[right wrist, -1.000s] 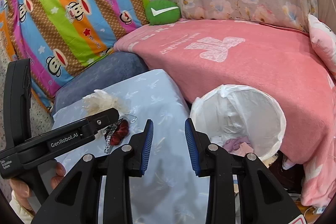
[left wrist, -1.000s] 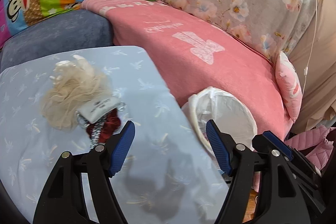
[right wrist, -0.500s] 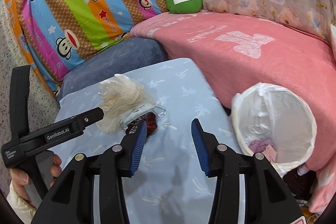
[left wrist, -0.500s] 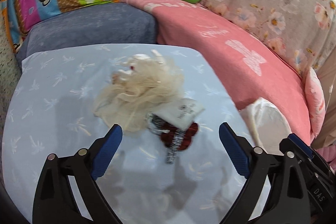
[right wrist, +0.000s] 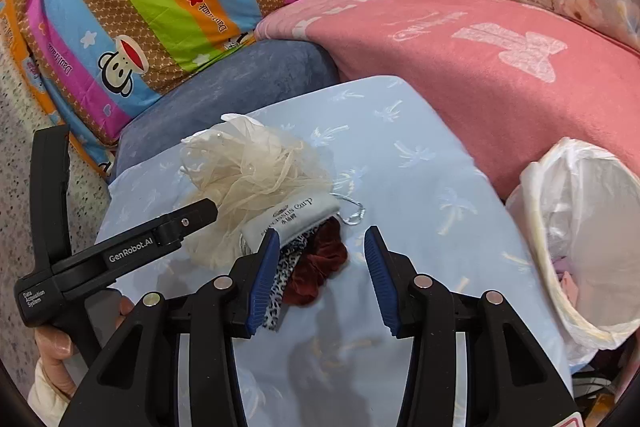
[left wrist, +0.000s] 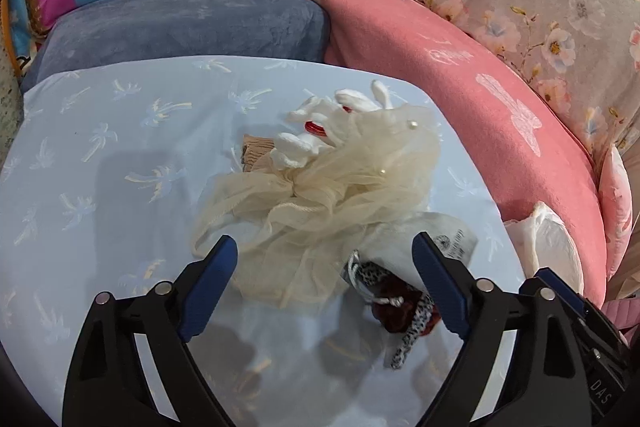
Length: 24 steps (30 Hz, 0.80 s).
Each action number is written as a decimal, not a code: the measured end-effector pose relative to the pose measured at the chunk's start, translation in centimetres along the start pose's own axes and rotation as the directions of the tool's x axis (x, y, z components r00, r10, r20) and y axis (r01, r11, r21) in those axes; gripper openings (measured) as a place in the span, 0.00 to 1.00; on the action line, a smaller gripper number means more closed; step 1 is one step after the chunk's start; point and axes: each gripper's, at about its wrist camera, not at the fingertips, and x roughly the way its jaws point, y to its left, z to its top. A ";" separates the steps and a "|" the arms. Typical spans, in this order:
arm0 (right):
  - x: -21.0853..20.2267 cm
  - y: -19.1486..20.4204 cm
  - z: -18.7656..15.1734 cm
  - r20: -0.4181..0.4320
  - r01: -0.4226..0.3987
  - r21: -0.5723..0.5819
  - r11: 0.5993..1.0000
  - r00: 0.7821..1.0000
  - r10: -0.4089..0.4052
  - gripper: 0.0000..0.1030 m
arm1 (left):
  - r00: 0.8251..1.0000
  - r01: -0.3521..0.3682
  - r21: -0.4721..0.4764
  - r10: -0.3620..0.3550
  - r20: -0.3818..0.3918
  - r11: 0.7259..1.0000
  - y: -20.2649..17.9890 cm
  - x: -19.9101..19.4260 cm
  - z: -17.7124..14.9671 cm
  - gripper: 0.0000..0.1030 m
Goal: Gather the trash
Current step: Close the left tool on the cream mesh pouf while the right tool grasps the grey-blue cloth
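A cream mesh bundle and a dark red scrunchie lie mid-desk. The left gripper, spread wide and just narrowing slightly, straddles the bundle's near edge without touching. The right gripper, half spread, frames the scrunchie. A white-lined bin beside the desk's right edge holds pink scraps.

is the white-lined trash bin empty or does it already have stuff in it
Not empty. In the right wrist view the trash bin stands open-mouthed with some pinkish scraps low inside the white liner. How full it is, cannot tell.
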 end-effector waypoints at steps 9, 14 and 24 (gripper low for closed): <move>5.0 1.7 1.1 -0.061 -0.008 0.008 1.000 0.998 0.008 0.43 | 0.996 0.059 -0.024 -0.060 -0.060 0.998 1.2 2.1 0.5 0.34; 6.3 1.9 0.3 -0.097 -0.009 0.014 1.000 0.995 0.011 0.17 | 0.995 0.078 -0.029 -0.080 -0.064 0.997 1.5 1.8 0.3 0.08; 2.8 1.4 -0.4 -0.043 -0.043 0.042 0.998 0.998 0.045 0.06 | 0.994 0.110 0.007 -0.110 -0.017 0.994 -0.5 -1.2 0.0 0.02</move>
